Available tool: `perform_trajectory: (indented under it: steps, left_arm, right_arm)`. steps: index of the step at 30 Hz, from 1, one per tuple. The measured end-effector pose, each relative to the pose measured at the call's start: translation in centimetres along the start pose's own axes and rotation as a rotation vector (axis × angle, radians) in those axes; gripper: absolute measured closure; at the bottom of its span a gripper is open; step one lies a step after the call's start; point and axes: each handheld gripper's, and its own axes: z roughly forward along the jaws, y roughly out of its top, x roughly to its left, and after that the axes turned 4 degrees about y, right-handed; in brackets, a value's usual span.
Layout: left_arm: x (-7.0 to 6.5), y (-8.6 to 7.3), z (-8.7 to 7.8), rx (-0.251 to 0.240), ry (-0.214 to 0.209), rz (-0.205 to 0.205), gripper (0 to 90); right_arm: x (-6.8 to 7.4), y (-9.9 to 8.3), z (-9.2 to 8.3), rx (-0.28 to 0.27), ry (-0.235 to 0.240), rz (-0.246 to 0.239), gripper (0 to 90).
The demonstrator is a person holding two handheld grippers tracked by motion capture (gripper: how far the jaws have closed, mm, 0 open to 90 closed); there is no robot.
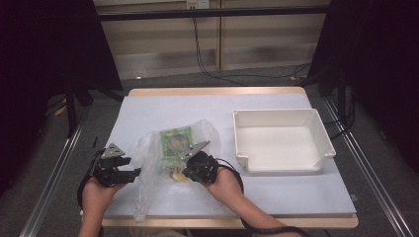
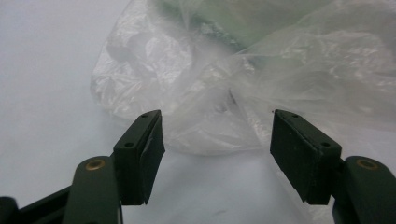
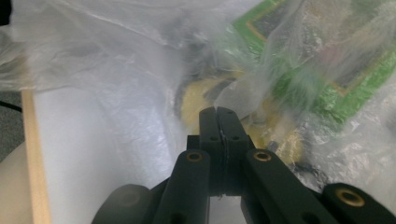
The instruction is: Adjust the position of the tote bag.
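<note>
A crumpled clear plastic bag [image 1: 148,163] lies on the white table [image 1: 296,192] near the front left. Inside it I see a green packet [image 1: 176,141] and a yellow item [image 1: 178,174]. My left gripper [image 1: 131,167] sits at the bag's left side. In the left gripper view its jaws [image 2: 217,154] stand open, with the bag's film [image 2: 210,93] bulging just ahead of them and untouched by the pads. My right gripper [image 1: 185,172] is at the bag's right side. Seen in the right gripper view, it [image 3: 218,112] is shut on a fold of film beside the yellow item [image 3: 201,100] and the green packet [image 3: 327,60].
A white open-topped bin [image 1: 276,114] stands on the right half of the table, with nothing inside. Bare table lies between it and the bag. The table's wooden front edge [image 1: 227,222] is close to both hands. Cables run across the floor beyond the far edge.
</note>
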Motion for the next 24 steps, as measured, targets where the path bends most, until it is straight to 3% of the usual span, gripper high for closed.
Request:
perform_trajectory:
  steps: [8, 16, 24]
  left_arm:
    - [-0.3, 0.5, -0.4, -0.012, -0.012, 0.009, 35.2]
    - [-1.0, 0.8, 0.2, -0.003, -0.041, 0.039, 36.5]
    - [-1.1, 1.0, -0.2, -0.012, -0.05, 0.036, 37.2]
  right_arm:
    - [-2.4, 1.5, -1.4, -0.078, -0.045, 0.075, 90.0]
    - [-4.3, 2.3, -1.7, -0.099, -0.08, 0.122, 90.0]
    - [-5.8, 2.9, -1.5, -0.124, -0.106, 0.17, 90.0]
